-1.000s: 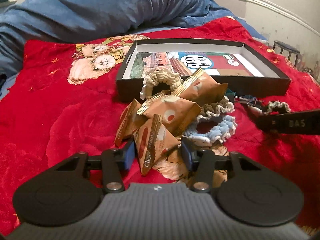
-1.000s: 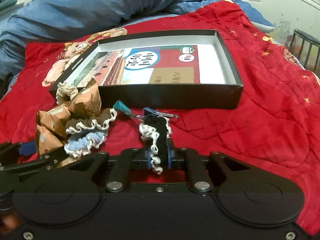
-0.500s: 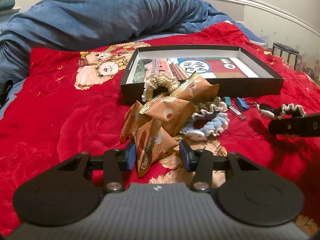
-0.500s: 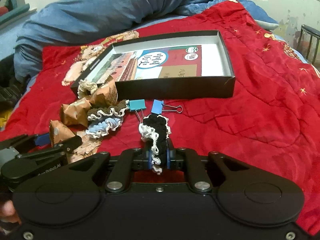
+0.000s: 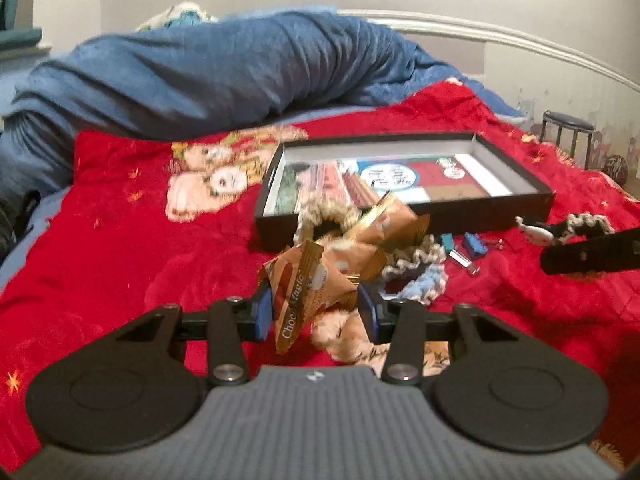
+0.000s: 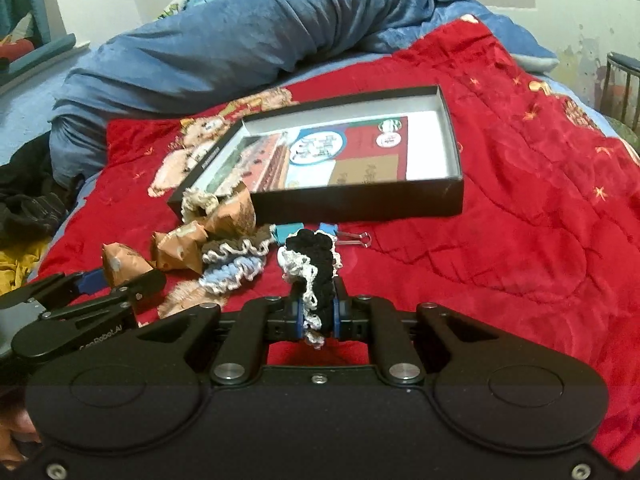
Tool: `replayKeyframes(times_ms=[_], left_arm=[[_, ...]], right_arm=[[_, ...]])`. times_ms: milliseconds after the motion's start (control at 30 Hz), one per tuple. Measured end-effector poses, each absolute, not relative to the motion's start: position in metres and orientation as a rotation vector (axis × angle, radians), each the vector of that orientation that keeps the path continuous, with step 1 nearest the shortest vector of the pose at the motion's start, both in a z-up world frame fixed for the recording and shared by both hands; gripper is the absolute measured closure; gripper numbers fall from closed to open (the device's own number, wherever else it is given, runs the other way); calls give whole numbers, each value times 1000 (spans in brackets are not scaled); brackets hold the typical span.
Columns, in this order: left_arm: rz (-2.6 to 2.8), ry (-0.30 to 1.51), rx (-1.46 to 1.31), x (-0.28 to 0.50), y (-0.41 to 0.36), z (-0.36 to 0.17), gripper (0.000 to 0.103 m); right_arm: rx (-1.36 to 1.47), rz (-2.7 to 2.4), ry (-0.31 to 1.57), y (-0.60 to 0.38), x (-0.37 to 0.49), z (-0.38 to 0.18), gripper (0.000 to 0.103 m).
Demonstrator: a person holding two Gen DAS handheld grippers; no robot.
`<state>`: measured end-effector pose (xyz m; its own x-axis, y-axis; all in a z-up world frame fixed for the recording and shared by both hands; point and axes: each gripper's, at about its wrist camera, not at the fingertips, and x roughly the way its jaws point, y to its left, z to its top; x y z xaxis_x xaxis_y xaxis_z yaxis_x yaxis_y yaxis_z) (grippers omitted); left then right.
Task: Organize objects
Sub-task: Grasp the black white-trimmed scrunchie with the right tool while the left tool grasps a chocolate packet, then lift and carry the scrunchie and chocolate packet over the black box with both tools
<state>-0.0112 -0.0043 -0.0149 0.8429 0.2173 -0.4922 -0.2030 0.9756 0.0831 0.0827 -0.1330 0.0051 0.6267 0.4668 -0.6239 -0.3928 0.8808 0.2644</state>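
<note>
Left wrist view
Left gripper (image 5: 316,312): jaws at a middling width, each blue pad against one side of a brown snack packet (image 5: 306,286) printed "Choco Magic"; a second ago it stood a little wider.
What changed: the packet lay at the foot of the heap; now it hangs clear of the red quilt (image 5: 120,248), its foil end drooping below the pads. The pick looks done, so carrying comes next.
Ahead of the jaws: the other brown packets (image 5: 384,224), a beige scrunchie (image 5: 326,216) and a grey-and-blue scrunchie pair (image 5: 420,272), all touching one another.
Beyond the heap: the shallow black box (image 5: 400,220) with a printed sheet on its floor, nothing yet put inside.
Far right: the right gripper's arm, dark, with two blue binder clips (image 5: 466,246) between it and the heap.

Right wrist view
Right gripper (image 6: 316,312): nearly closed, pinching a black scrunchie (image 6: 316,268) with white frilled trim.
What changed: the scrunchie stands higher against the quilt than before, and the box sits further down the picture, so both picks are up together.
Scrunchie's look: soft, bunched upright above the pads, trim trailing below.
Ahead: box front wall, just past the binder clips.
Left of it: left gripper with its packet.
</note>
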Motion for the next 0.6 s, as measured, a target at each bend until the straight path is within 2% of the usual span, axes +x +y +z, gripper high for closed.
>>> replayKeyframes(times_ms=[367, 600], left_arm=[[109, 452, 30, -2, -10, 9, 55], [92, 343, 19, 8, 13, 45, 55]], right_arm=[[108, 509, 682, -117, 96, 23, 90], [141, 465, 677, -111, 117, 45, 90]])
